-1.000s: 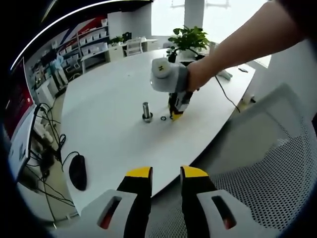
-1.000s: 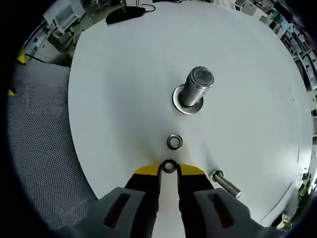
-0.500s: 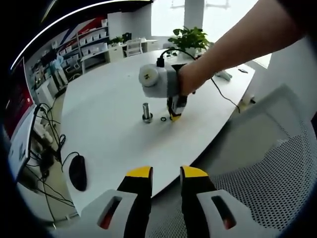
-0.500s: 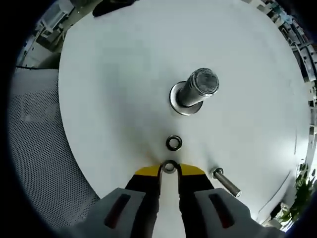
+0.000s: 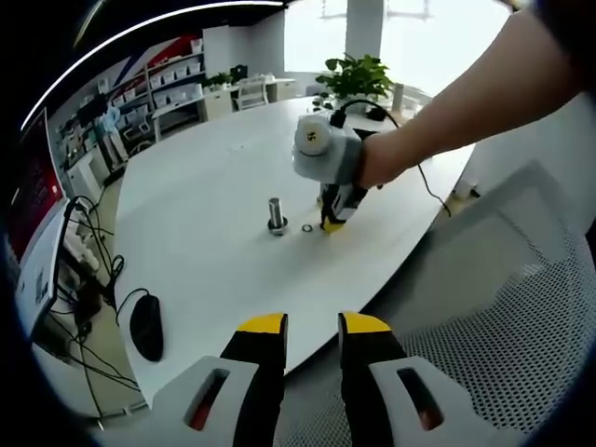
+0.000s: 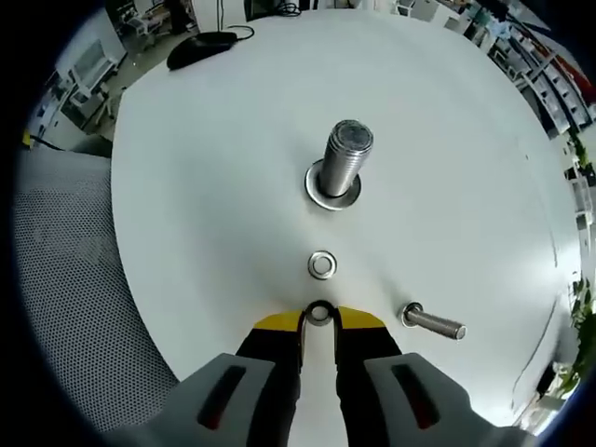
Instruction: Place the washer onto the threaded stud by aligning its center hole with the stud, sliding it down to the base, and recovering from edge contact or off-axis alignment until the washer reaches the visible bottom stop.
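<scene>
Washer (image 6: 318, 313) still between right jaws, tabletop-low.

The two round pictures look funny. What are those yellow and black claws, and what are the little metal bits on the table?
A person holds a grabbing tool in each hand, and a camera rides on each tool. The right gripper view looks down on a white table. The right gripper pinches a small washer between its jaws. Ahead lie another washer, an upright stud and a bolt on its side. The left gripper view is taken from farther back, off the table's edge: the left gripper holds nothing, and it sees the person's hand with the other tool.
</scene>
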`<state>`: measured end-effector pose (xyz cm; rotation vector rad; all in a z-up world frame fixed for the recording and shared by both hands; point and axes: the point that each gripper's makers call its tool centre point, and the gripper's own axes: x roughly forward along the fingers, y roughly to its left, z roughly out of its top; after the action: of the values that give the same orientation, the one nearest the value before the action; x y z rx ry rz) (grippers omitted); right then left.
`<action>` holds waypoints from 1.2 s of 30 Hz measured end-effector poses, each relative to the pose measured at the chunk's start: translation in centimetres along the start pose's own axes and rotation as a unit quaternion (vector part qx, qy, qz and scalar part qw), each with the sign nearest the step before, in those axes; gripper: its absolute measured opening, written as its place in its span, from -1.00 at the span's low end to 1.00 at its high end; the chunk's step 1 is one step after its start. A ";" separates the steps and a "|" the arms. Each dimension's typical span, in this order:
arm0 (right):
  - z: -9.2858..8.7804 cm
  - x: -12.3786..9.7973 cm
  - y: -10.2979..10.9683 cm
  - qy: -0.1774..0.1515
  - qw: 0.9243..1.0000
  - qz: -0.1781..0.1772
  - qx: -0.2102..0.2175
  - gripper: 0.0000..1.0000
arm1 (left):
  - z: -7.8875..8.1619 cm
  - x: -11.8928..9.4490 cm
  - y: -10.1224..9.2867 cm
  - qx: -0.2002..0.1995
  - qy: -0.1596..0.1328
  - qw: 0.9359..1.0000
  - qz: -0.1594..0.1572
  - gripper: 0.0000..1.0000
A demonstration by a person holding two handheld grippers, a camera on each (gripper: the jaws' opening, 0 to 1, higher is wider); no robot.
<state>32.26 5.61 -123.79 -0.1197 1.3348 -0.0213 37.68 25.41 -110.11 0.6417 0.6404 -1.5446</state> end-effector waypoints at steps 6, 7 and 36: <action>-0.2 -0.3 0.2 -0.043 0.998 -0.015 0.034 -0.71 | -0.1 0.0 -0.1 0.002 0.002 1.000 -0.003 -0.61; -0.1 -0.3 0.1 -0.050 0.997 -0.013 0.054 -0.71 | -0.1 0.0 -0.1 0.003 0.002 1.000 -0.004 -0.61; -1.2 -4.8 -4.4 -0.134 0.978 -0.046 0.156 -0.72 | -0.1 0.0 -0.3 0.007 0.005 1.000 -0.009 -0.62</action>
<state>30.23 1.55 -119.02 0.0795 1.0407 -0.2826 37.43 25.49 -110.11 0.6566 0.6450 -1.5644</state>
